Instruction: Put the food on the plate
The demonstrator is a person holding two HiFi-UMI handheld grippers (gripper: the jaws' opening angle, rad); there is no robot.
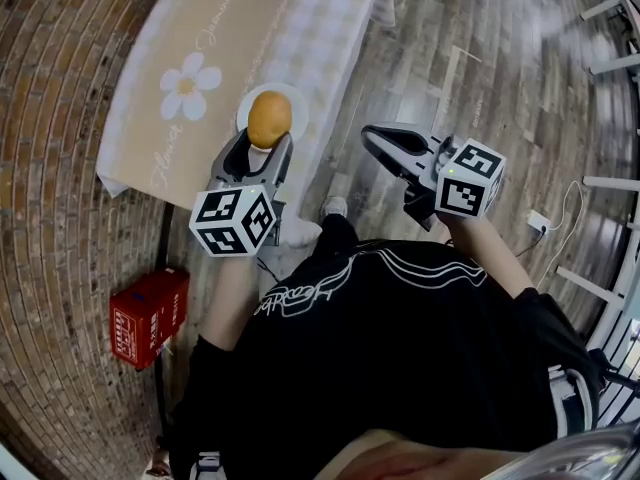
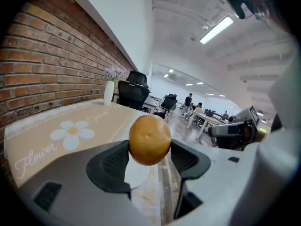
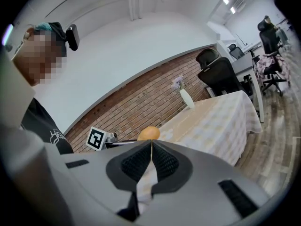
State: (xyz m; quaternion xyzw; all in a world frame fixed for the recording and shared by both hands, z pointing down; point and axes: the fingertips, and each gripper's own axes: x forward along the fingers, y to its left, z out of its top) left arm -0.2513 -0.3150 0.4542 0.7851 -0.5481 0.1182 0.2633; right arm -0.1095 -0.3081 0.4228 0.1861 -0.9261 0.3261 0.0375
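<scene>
Left gripper [image 1: 262, 153]: jaws stand wide and clamp the food [image 2: 149, 139] at its two sides, near the finger tips. The ribbed pads [image 2: 113, 161] press on its flanks; most of the pad length behind the food is bare.

Right gripper [image 3: 151, 159]: fingers closed flat on each other, nothing between them. It hangs off to the side, clear of the table [image 1: 150, 158] edge and well apart from the plate.

Key relation: the plate [image 1: 296, 98] lies directly beneath the left fingertips. In the left gripper view its white rim shows in the gap between the jaws, just under the food. The food looks to be above the plate rather than resting on it, though I cannot tell how close. The left gripper is plainly the nearer one, and it is already in place.

Food: round, slightly oval, with no marked long axis. Skin is matt orange-brown, with one small dimple on the face turned back toward the gripper body. It looks firm and shows no dent at the pads.

Judgement: carrying looks done and the release is not yet made. The next move calls for a short descent, then parting the fingers. Risk: a round body may roll off the plate if let go from too high.
</scene>
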